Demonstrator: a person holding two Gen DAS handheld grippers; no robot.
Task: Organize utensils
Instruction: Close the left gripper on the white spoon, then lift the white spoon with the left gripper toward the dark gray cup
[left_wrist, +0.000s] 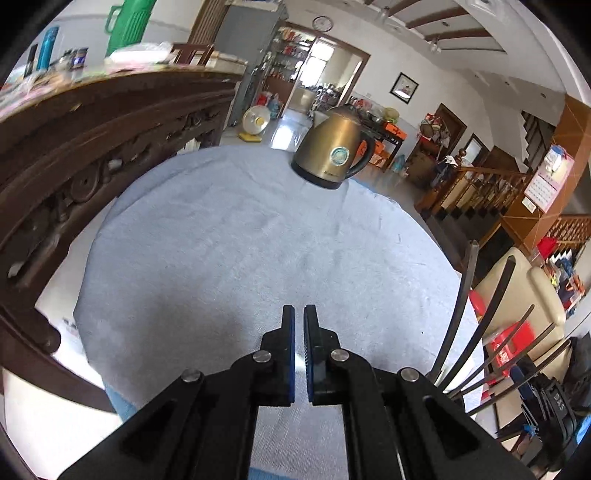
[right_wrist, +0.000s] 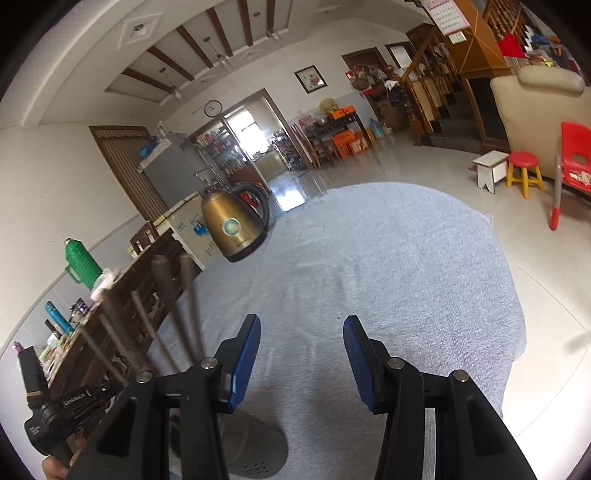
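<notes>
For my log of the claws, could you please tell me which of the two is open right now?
The right claw is open, its blue pads spread wide above the grey cloth; the left claw has its pads nearly touching.

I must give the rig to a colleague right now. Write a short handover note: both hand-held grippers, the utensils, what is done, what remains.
Left hand-held gripper: shut, holding nothing, above the grey cloth.
Right hand-held gripper: open, empty.
Utensils: several handles stand up together beside the grippers, apparently in a holder mostly hidden behind the right gripper.
Kettle: upright at the far edge of the cloth.
Done: no loose utensil shows on the cloth.
Left: check the areas outside both views for strays.
</notes>
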